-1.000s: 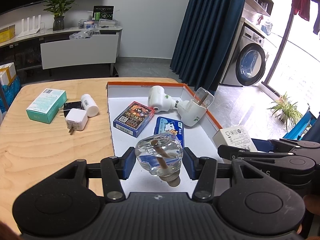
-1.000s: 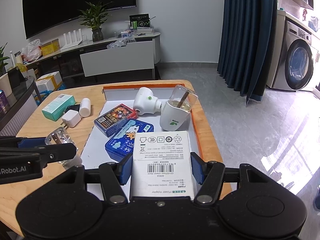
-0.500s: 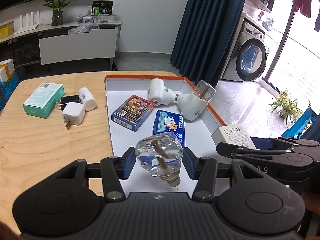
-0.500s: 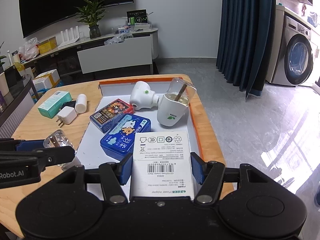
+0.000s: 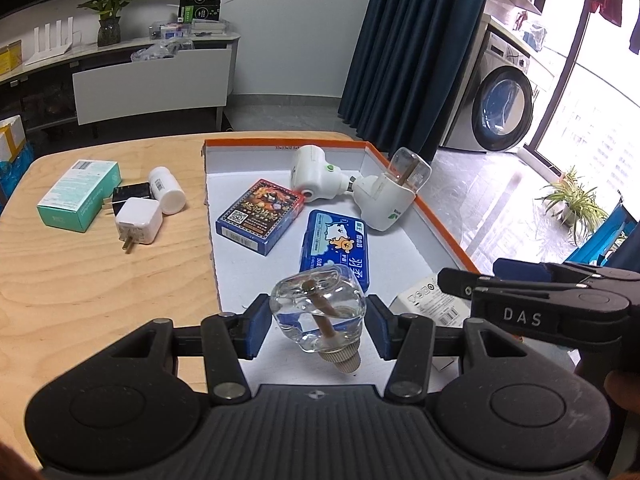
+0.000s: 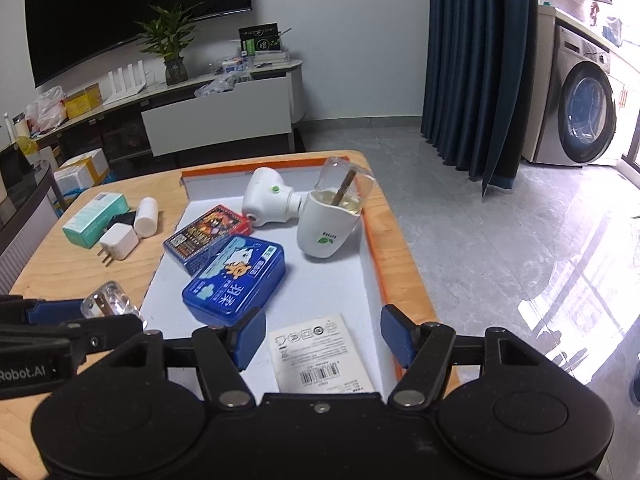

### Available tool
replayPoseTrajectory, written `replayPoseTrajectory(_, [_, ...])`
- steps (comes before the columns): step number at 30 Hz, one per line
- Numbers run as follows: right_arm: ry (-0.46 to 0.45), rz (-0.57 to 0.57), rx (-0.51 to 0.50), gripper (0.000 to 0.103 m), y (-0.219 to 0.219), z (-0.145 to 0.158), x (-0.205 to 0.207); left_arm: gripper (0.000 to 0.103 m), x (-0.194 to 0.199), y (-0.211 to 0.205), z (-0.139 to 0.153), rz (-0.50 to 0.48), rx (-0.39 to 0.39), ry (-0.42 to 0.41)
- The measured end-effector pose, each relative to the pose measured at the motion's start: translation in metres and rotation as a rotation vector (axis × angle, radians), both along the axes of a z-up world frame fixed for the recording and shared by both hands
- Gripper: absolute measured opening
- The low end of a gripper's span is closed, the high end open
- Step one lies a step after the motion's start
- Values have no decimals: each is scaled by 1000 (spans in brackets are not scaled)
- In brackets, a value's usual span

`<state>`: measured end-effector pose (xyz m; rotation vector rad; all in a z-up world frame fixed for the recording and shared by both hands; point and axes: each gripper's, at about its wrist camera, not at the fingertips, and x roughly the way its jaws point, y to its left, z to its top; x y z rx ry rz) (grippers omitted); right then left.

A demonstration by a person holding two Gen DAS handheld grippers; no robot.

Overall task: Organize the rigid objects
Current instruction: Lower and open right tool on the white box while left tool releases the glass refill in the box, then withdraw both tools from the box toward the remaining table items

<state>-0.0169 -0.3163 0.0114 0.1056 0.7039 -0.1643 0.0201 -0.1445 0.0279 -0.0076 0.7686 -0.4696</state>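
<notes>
My left gripper (image 5: 318,326) pinches the clear bottle (image 5: 318,312) over the tray (image 6: 372,236); my right gripper (image 6: 322,338) has just spread, white box (image 6: 320,354) lying loose between its jaws

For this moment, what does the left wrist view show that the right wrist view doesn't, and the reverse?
Left wrist only: the clear bottle's screw cap and wick, clamped in the left hand-held gripper. Right wrist only: the right hand-held gripper's blue pads, just opened, standing clear of the white box. Both: the orange-rimmed tray, blue tin, card pack.
</notes>
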Motion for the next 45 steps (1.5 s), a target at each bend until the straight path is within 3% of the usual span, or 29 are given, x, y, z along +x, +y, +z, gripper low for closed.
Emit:
replayPoseTrajectory(10, [-32, -48, -12, 79, -9, 11, -6, 53, 10, -19, -4, -63, 29, 16])
replayPoseTrajectory(19, [-69, -48, -25, 81, -3, 27, -9, 85, 9, 2, 12, -1, -25, -17])
replayPoseTrajectory(26, [-60, 35, -40, 83, 32, 26, 3, 103, 16, 53, 18, 140, 29, -35])
replayPoseTrajectory(38, [-45, 181, -35, 84, 90, 28, 33, 103, 45, 129, 23, 329, 82, -51])
replayPoseTrajectory(45, [-18, 231, -20, 85, 113, 22, 53, 103, 77, 151, 18, 352, 113, -50])
